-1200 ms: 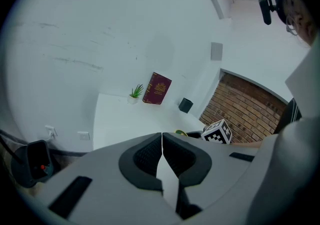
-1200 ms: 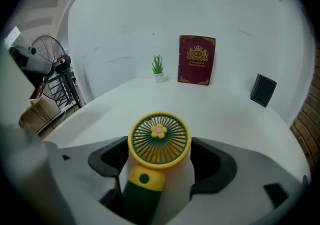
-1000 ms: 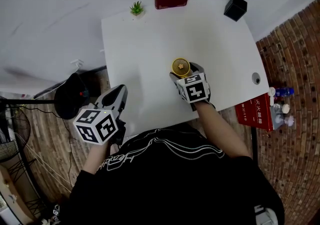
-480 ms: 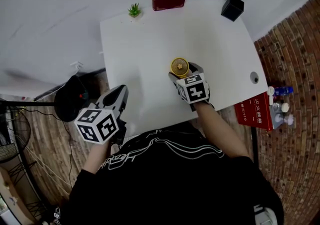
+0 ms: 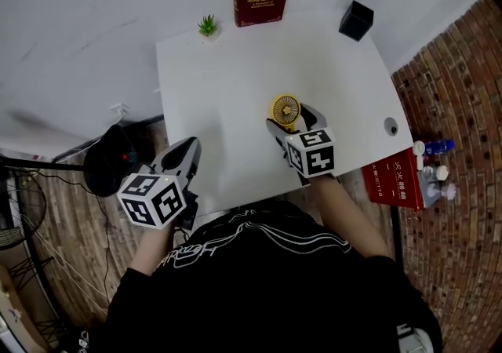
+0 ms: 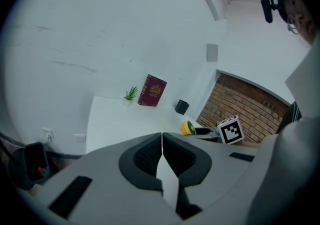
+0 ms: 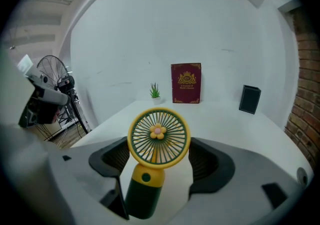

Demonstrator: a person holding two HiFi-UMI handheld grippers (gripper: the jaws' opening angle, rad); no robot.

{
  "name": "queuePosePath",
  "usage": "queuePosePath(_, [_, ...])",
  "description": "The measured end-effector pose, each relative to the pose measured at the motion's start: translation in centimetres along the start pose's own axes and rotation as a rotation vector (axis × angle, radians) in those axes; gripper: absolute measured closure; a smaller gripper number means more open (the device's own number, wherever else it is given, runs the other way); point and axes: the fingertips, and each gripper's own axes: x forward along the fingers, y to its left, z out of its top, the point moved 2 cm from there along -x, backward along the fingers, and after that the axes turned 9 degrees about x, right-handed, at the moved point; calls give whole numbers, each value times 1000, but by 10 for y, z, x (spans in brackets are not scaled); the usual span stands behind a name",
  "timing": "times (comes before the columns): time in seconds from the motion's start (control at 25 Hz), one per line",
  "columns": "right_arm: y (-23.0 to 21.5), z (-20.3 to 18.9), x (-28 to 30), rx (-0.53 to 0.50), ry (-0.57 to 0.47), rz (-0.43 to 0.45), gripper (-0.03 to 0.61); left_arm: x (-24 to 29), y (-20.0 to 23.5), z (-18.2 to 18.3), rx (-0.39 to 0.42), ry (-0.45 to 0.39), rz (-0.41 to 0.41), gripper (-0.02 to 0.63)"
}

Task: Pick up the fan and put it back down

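Above table (image 5: 220,85) | right gripper (image 5: 292,118) raised fan (image 5: 285,107) | left gripper (image 5: 188,149) unchanged

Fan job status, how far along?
Done: right gripper is clamped on the fan. In hand: the lift; fan looks clear of the table, hard to confirm. To do: set it down, release. Left gripper shut, idle.

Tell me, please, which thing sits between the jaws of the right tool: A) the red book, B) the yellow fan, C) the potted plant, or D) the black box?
B: the right gripper view shows the yellow fan between the jaws of the right tool, while the red book, potted plant and black box stand far back on the table.
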Motion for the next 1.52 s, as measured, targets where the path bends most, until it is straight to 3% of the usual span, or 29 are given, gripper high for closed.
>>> queuePosePath(0.48, [7,45,-103,-3,-164,92,206,-23,-58,14,-11,-74,23,580])
queuePosePath(0.8, [-2,40,-172,-44,-213,105,206,-34,-115,18,21,-127,6,580])
queuePosePath(1.08, [-6,23,-205,-39,-225,118,206,-39,-146,11,40,-132,-1,580])
queuePosePath(1.52, [-11,25,-214,-48,-239,113,206,-31,-155,12,57,-121,-9,580])
